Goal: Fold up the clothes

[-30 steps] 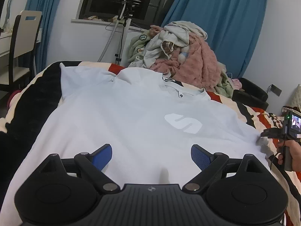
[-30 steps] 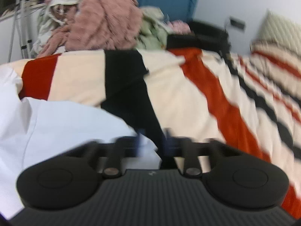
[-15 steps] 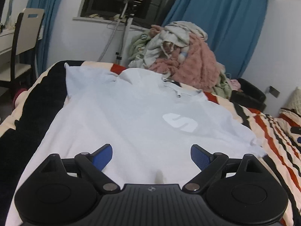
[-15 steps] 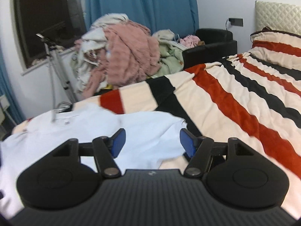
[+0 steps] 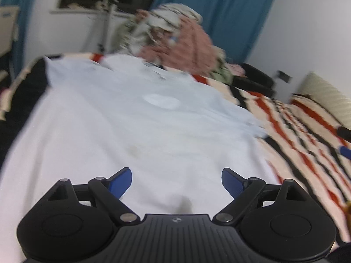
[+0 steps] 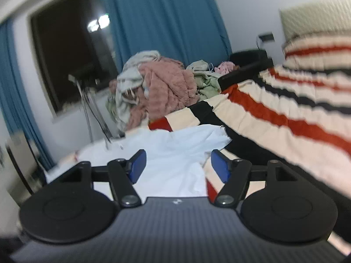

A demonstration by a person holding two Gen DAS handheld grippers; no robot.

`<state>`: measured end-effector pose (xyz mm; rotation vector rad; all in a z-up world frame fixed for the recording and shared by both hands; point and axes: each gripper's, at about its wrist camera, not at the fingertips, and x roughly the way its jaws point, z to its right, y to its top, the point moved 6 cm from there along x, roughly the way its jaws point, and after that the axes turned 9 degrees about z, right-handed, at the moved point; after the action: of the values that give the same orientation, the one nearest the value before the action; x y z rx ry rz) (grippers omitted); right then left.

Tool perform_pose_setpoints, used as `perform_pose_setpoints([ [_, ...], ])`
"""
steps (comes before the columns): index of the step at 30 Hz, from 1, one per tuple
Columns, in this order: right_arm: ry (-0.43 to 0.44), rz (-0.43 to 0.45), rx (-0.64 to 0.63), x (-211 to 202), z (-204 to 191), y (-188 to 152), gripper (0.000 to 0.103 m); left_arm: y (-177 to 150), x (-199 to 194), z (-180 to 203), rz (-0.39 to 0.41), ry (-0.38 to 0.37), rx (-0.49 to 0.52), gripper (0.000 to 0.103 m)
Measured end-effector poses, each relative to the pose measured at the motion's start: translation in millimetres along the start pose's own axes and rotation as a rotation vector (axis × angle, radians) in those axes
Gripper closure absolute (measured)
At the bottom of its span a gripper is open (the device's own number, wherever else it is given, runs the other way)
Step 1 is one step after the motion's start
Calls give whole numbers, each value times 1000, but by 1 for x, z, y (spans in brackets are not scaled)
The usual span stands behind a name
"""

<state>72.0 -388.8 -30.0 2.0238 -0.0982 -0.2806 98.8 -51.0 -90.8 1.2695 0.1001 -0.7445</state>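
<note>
Left gripper (image 5: 176, 180) fingers spread, empty, hovering over the hem end of the pale blue shirt (image 5: 122, 118). Right gripper (image 6: 176, 164) fingers spread too, nothing pinched, aimed at the shirt's sleeve (image 6: 210, 135) by its side edge. Shirt lies flat, face up, logo (image 5: 161, 101) visible, on the striped bed (image 5: 307, 135). Clothes pile (image 6: 158, 83) beyond, well apart. Step looks like pre-grasp, no fold made yet. Next likely: lower both, pinch the sleeve and side edge, carry inward. Frames blurry.
</note>
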Motion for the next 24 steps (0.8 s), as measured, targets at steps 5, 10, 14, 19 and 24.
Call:
perform_pose_setpoints([
  [5, -9, 37, 77, -6, 19, 6, 34, -36, 3, 52, -113, -165, -6, 22],
  [10, 26, 44, 196, -9, 38, 8, 34, -83, 4, 121, -215, -359, 93, 34],
  [14, 17, 18, 263, -7, 52, 5, 34, -122, 16, 152, -318, -397, 124, 58],
  [19, 3, -15, 329, 0, 66, -1, 34, -140, 22, 160, -356, -443, 133, 86],
  [24, 23, -28, 350, 4, 68, -3, 34, -134, 26, 169, -363, -508, 122, 97],
])
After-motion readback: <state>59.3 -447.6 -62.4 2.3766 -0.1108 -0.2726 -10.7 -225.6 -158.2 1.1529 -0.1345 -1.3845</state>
